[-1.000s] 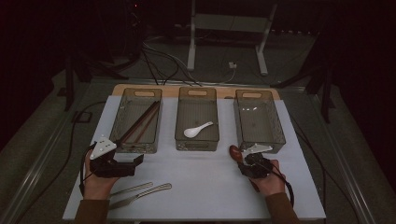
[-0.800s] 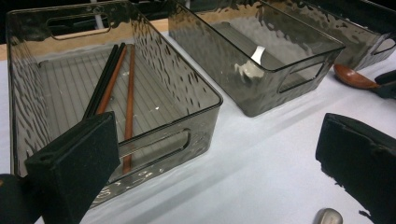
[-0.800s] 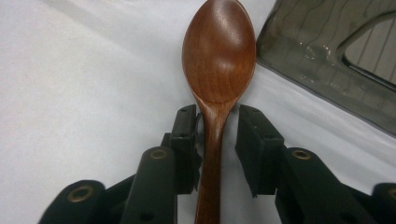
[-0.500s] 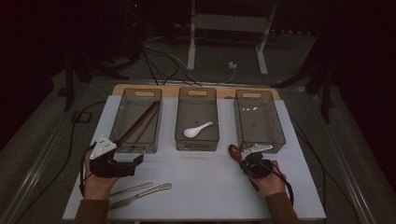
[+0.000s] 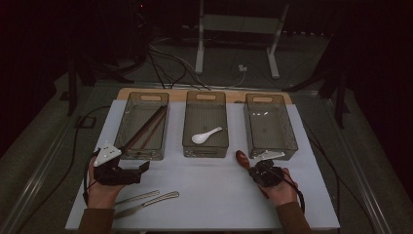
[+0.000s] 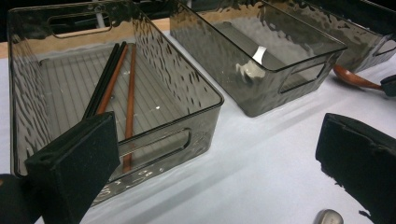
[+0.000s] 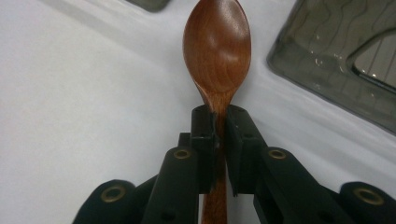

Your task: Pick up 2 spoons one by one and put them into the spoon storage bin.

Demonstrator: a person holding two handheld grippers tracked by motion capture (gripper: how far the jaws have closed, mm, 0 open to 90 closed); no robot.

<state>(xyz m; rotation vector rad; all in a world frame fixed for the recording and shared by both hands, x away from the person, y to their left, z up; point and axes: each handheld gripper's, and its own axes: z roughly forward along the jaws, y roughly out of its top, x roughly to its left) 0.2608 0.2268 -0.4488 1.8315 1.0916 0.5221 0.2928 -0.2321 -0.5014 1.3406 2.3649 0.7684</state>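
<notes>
On a white table (image 5: 219,195) in a dark room, the right gripper (image 7: 219,121) has just clamped the wooden spoon (image 7: 217,51) beside the right bin (image 5: 269,124); the left gripper (image 6: 210,154) gapes empty.

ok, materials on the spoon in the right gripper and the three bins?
Wooden spoon: looks like reddish-brown wood, smooth satin finish; grain lines show in the bowl. The right gripper is shut on its handle. Bins: likely smoky grey translucent plastic, glossy with a rippled surface; the chopsticks show through the wall.
</notes>
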